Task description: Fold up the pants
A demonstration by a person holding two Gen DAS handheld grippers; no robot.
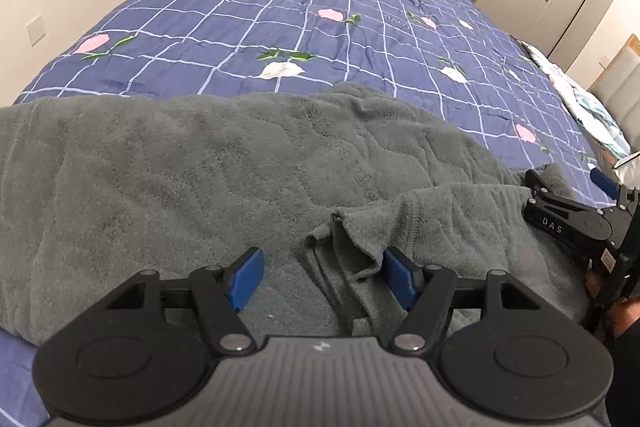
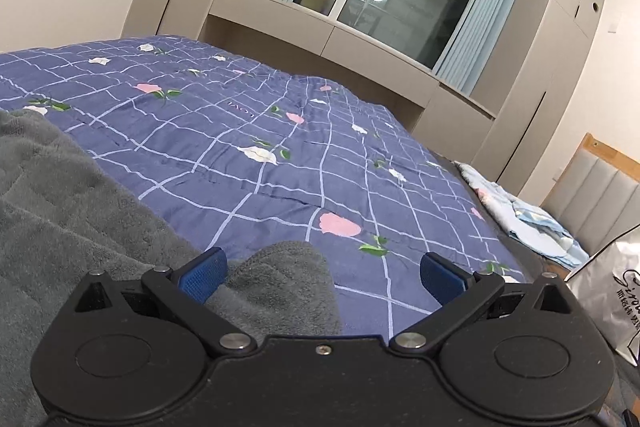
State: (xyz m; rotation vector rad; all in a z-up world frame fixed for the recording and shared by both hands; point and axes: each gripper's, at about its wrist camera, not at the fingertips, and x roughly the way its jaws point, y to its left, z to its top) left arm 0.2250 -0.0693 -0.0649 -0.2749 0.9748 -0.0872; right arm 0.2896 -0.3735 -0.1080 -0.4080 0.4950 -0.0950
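The gray pants lie spread on the blue bed cover, and since the left claw and right claw are both wide open and holding nothing, the soft fold could slide apart.

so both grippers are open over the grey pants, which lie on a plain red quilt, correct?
Not quite. The quilt is blue with a white grid and pink and white flowers, not plain red; both wrist views show it. The rest holds: the left gripper and right gripper are open over the grey pants.
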